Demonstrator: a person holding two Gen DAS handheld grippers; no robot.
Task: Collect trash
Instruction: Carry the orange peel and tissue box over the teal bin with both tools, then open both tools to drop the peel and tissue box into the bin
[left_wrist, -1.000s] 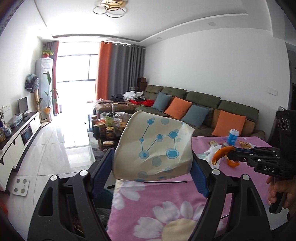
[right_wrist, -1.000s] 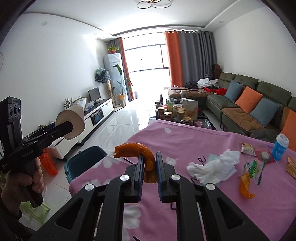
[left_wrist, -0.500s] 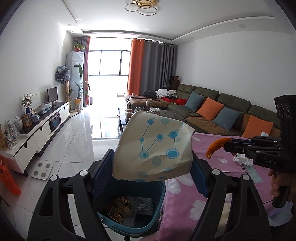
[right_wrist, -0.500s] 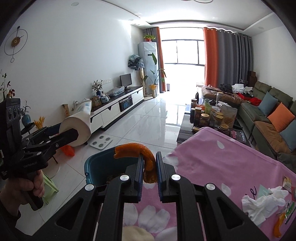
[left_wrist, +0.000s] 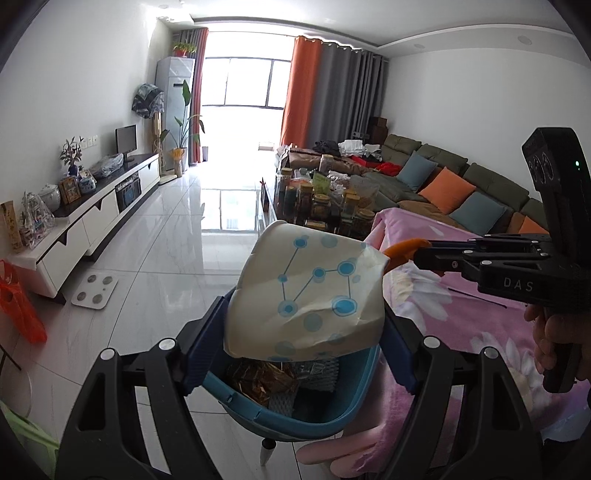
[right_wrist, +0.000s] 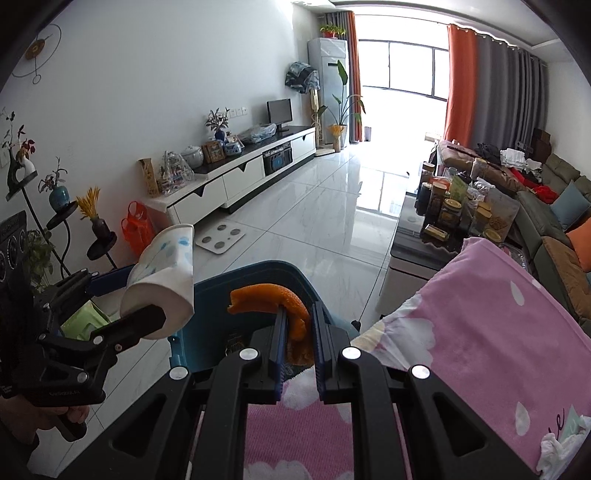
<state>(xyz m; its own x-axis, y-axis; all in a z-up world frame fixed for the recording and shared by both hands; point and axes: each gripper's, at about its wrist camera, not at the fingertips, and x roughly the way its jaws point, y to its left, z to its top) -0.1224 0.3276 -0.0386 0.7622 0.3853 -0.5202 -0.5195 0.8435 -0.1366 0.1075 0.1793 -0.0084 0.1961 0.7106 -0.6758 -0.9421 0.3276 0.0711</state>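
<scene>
My left gripper (left_wrist: 306, 317) is shut on a white paper cup with blue dots (left_wrist: 306, 291) and holds it just above a blue trash bin (left_wrist: 295, 417) that has wrappers inside. The cup also shows in the right wrist view (right_wrist: 162, 280). My right gripper (right_wrist: 297, 325) is shut on a curled orange peel (right_wrist: 273, 295) at the table's edge, over the bin's rim (right_wrist: 258, 267). The peel's tip shows beside the cup in the left wrist view (left_wrist: 404, 249).
The pink flowered table (right_wrist: 480, 332) is at the right, with crumpled tissue (right_wrist: 557, 446) on it. A coffee table with jars (right_wrist: 458, 210) stands beyond. A scale (right_wrist: 221, 238), an orange bag (right_wrist: 136, 225) and a TV cabinet (right_wrist: 236, 181) are at the left.
Both grippers swung left from over the table toward the bin. The cup and the peel now hang over the bin, which fills more of both views.
</scene>
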